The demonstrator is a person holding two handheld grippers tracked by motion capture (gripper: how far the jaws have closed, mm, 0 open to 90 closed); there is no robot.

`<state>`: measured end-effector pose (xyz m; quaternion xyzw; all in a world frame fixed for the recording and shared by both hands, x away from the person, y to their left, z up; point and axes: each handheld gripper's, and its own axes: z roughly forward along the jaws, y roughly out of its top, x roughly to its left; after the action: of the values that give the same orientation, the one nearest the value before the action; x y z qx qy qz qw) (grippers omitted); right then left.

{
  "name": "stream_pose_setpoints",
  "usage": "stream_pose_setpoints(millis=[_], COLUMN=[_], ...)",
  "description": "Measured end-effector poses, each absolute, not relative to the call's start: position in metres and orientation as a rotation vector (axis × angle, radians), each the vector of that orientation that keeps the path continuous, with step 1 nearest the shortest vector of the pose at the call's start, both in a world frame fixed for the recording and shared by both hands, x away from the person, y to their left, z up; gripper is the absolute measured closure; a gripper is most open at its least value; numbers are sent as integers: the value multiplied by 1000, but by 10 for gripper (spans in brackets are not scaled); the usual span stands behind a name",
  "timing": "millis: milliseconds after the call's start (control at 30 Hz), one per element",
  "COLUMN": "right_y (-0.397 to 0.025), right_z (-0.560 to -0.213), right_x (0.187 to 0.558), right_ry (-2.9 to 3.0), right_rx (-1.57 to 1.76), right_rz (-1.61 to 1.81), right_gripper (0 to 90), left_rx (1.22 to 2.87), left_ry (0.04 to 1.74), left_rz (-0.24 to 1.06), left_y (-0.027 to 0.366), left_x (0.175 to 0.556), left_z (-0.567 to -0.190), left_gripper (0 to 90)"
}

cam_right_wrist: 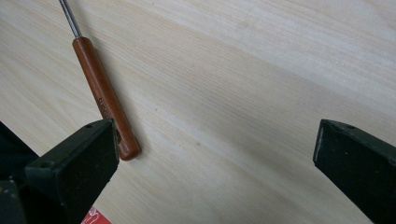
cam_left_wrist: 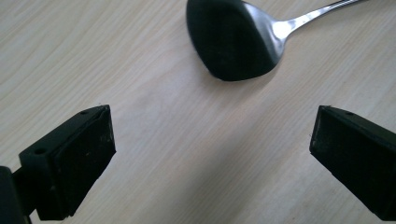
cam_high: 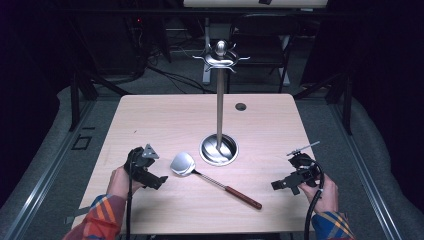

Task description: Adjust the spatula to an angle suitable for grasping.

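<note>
A steel spatula lies flat on the wooden table (cam_high: 150, 120), its shiny blade (cam_high: 182, 164) toward the left and its brown wooden handle (cam_high: 242, 197) toward the front right. In the left gripper view the blade (cam_left_wrist: 233, 39) looks dark and rests just beyond my open left gripper (cam_left_wrist: 212, 154). That left gripper (cam_high: 159, 181) sits on the table left of the blade, holding nothing. My right gripper (cam_high: 285, 185) is open to the right of the handle end (cam_right_wrist: 105, 102), which lies by its left jaw. A tall metal utensil stand (cam_high: 219, 95) with hooks on top rises from a round base (cam_high: 218, 149).
A small dark round hole (cam_high: 240, 106) marks the table's far right part. Plaid sleeves come in at the front corners (cam_high: 100, 220). Dark chairs and frames stand beyond the table's far edge.
</note>
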<state>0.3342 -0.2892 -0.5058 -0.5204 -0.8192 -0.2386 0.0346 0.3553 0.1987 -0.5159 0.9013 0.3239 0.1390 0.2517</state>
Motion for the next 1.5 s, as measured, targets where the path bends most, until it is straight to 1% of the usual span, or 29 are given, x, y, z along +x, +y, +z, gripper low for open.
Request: stream_pose_setpoints(millis=[100,133,267,367,433,467,533,800,833,867,900,933,967,1033,1200,1267,1367,1433,1500], right_y=[-286,-286,-286,-285,-286,-283,-281,-284,-283,-282,-281,-282,-282,-281,-280,-279,-279,-278,-277], right_z=[-509,-511,-512,-512,-511,-514,-513,-514,-515,-515,-516,-517,-517,-518,-515,-516,-515,-515,-517], right_x=[334,334,334,333,335,332,332,335,335,335,335,336,336,335,335,334,334,335,334], right_ry=[-2495,-2478,-2487,-2493,-2541,-2520,-2540,-2568,-2557,-2564,-2564,-2545,-2534,-2522,-2534,-2542,-2555,-2570,-2559], right_rx=[-1612,-1587,-1593,-1612,-1582,-1641,-1655,-1694,-1704,-1719,-1723,-1697,-1696,-1694,-1647,-1655,-1621,-1619,-1646], right_rz=[-750,-744,-724,-721,-650,-705,-685,-599,-593,-568,-556,-563,-569,-604,-606,-603,-582,-564,-583], right_gripper=[0,0,0,0,0,0,0,0,14,113,160,128,146,145,156,163,164,164,165], left_rx=[2436,2420,2445,2436,2437,2438,2443,2487,2497,2498,2505,2515,2518,2532,2564,2544,2527,2519,2515], left_ry=[859,847,797,765,741,727,711,608,609,610,600,592,575,536,506,497,472,473,486], left_rz=[359,329,280,259,260,264,254,196,177,144,141,154,149,147,143,118,97,92,56], left_y=[195,192,182,173,167,164,158,124,119,113,108,103,97,88,76,72,68,67,64], left_x=[355,356,355,354,353,354,355,365,367,369,370,370,370,370,373,375,380,381,386], left_z=[-517,-519,-525,-525,-524,-524,-524,-531,-531,-532,-532,-532,-532,-532,-537,-537,-538,-539,-545], left_gripper=[1,1,1,1,1,1,1,1,1,0,0,0,0,1,4,25,90,152,171])
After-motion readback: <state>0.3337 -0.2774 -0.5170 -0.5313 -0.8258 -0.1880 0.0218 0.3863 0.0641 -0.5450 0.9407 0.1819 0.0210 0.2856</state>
